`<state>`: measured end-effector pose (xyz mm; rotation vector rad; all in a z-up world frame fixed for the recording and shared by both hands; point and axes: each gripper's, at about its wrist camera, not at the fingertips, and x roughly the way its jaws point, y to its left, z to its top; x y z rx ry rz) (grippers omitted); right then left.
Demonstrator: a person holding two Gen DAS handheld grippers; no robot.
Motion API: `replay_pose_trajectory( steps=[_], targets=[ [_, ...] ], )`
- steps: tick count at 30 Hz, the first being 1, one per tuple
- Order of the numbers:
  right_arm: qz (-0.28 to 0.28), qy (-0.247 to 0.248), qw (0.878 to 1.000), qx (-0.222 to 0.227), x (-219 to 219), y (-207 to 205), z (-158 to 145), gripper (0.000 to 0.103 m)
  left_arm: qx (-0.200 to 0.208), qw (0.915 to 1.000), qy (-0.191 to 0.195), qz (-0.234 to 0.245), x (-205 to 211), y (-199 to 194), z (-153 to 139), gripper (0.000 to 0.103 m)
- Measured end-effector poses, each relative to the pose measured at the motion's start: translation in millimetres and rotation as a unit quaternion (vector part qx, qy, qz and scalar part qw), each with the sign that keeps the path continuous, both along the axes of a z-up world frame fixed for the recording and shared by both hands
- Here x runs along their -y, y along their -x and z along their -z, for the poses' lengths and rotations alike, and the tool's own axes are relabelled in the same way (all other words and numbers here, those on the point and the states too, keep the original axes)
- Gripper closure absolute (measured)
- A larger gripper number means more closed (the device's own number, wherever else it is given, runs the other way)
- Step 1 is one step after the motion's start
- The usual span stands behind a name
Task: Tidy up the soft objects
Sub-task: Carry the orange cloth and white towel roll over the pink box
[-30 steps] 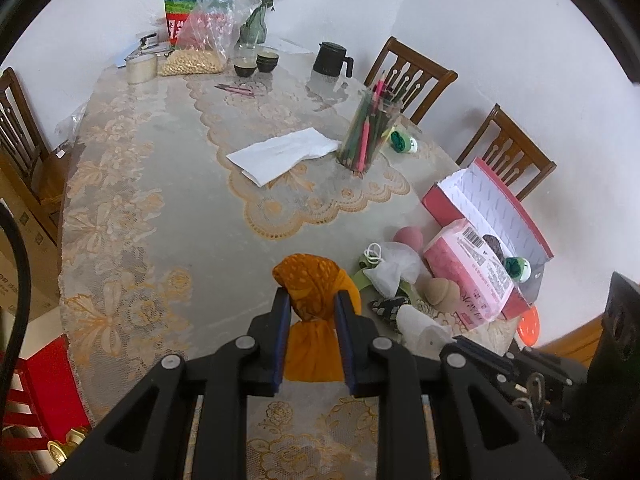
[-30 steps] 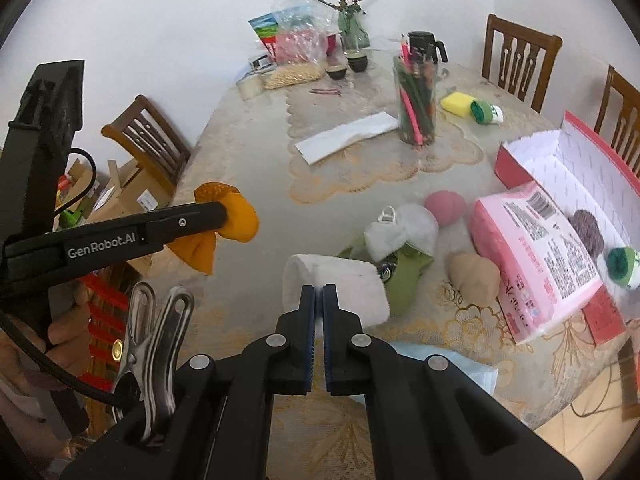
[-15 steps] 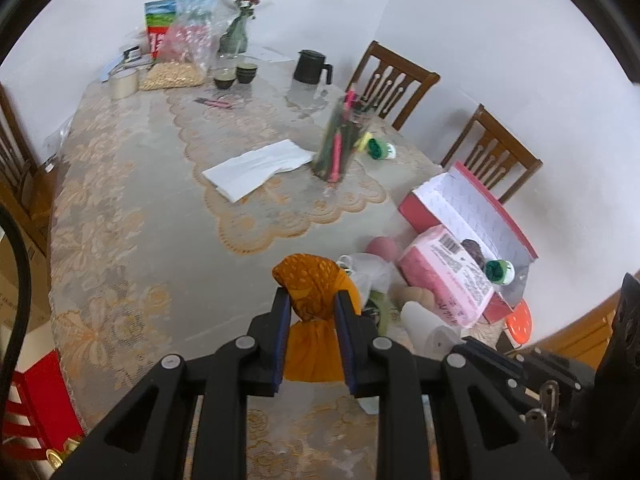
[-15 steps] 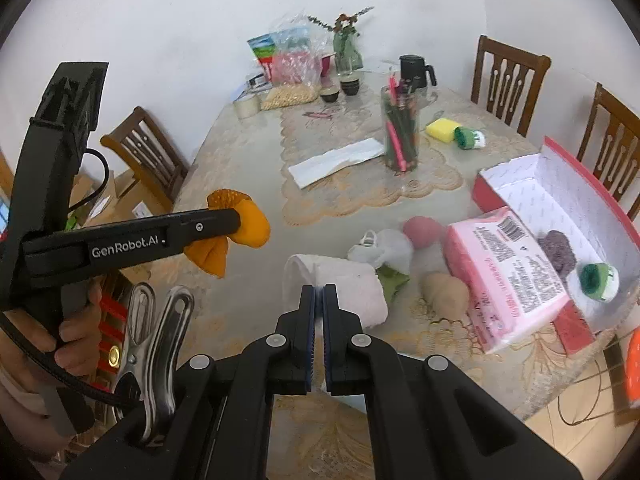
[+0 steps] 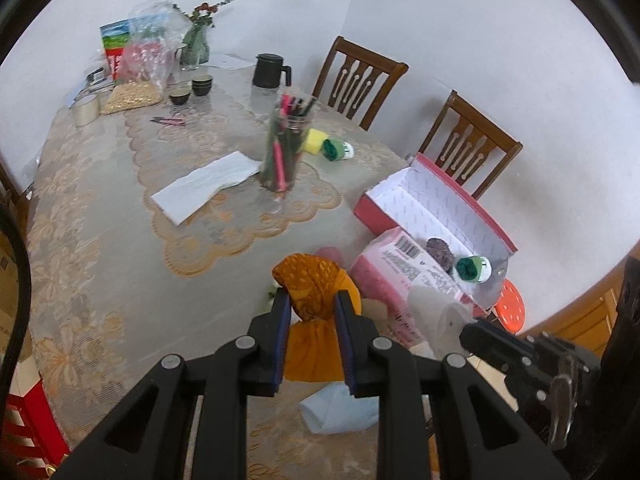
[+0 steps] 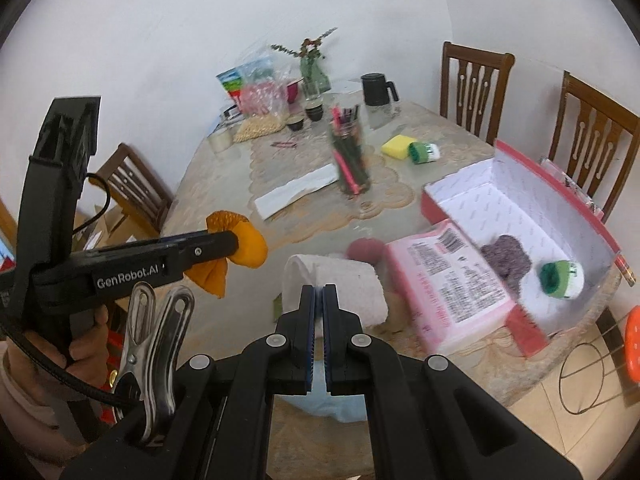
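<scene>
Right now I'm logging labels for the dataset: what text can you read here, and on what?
"GenRobot.AI": on the left tool's side.
Pink pack: barcode and print, too blurred to read.
Carton at the far end: print too small to read.
Nothing else is legible.

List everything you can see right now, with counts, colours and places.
Orange cloth bundle: 1, orange, clamped above the lace-covered table.
White rolled towel: 1, white, pinched at its near edge.
Red cardboard box: 1, red with white lining, open, table's right side.
Pink plastic pack: 1, pink, leaning on box front.
Purple knitted pad: 1, purple, inside box.
Green-and-white rolls: 2, one in box, one by sponge.
Yellow sponge: 1, yellow, far right.
Pink soft ball: 1, pink, left of pack.
Light blue cloth: 1, near edge.
Glass jar of pencils: 1, clear, centre.
White folded paper: 1, beside jar.
Black jug: 1, far end.
Left gripper: black, holding bundle.
Right gripper: black, holding towel.
</scene>
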<state>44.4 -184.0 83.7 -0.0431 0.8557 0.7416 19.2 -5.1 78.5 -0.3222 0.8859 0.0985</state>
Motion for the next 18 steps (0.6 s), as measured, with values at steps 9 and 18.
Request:
replay_pose_trajectory(
  steps=[9, 18],
  targets=[
    [0.021, -0.014, 1.0, 0.004, 40.0, -46.0, -10.8, 0.098, 0.0, 0.9997, -0.009, 0.022, 42.3, -46.3, -6.5, 0.08],
    [0.027, -0.008, 1.0, 0.008, 70.8, -100.6, -8.8, 0.099, -0.007, 0.999, -0.015, 0.042, 88.4, -107.1, 1.3, 0.08]
  ],
)
